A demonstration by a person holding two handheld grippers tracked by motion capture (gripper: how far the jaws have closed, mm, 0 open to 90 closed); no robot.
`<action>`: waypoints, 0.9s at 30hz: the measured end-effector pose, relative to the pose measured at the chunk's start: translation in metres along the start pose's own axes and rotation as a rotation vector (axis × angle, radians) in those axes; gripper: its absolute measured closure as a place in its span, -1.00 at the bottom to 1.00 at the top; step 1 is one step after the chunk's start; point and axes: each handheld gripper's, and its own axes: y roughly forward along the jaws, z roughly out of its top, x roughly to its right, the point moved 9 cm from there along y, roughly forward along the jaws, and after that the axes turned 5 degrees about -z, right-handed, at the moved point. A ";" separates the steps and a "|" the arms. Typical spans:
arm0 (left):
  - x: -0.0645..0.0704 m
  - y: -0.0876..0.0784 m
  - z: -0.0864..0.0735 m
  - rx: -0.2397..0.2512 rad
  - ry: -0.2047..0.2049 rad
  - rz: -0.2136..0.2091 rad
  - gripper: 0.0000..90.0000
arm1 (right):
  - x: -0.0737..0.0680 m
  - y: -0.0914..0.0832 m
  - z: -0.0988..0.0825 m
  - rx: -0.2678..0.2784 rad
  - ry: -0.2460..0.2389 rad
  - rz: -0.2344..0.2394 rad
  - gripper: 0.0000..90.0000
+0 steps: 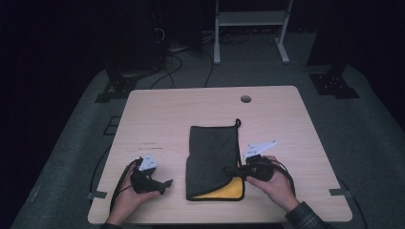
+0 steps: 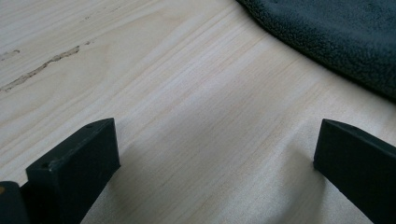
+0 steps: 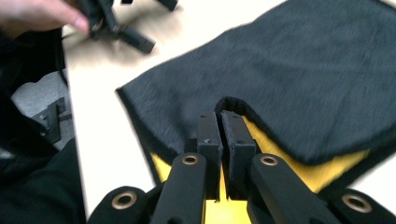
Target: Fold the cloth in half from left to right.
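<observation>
A dark grey cloth [image 1: 212,148] with a yellow underside [image 1: 224,193] lies in the middle of the wooden table [image 1: 286,119]. My right gripper [image 1: 230,169] is shut on the cloth's near right corner, which is lifted and turned over the cloth so the yellow shows beneath. In the right gripper view the jaws [image 3: 222,119] pinch the dark hem of the cloth [image 3: 303,70] above the yellow side [image 3: 285,149]. My left gripper [image 1: 167,183] rests low on the table, left of the cloth, open with bare wood between its jaws [image 2: 215,140]. The cloth's edge [image 2: 336,37] lies just beyond it.
A round cable hole [image 1: 245,98] sits near the table's far edge. Faint marks [image 1: 150,148] show on the wood left of the cloth. Behind the table stand a white frame [image 1: 250,19], cables [image 1: 167,62] and dark stands on the grey floor.
</observation>
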 end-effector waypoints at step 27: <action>0.000 0.000 0.000 0.006 -0.004 0.004 -1.00 | 0.003 -0.007 -0.045 -0.038 -0.040 -0.092 0.58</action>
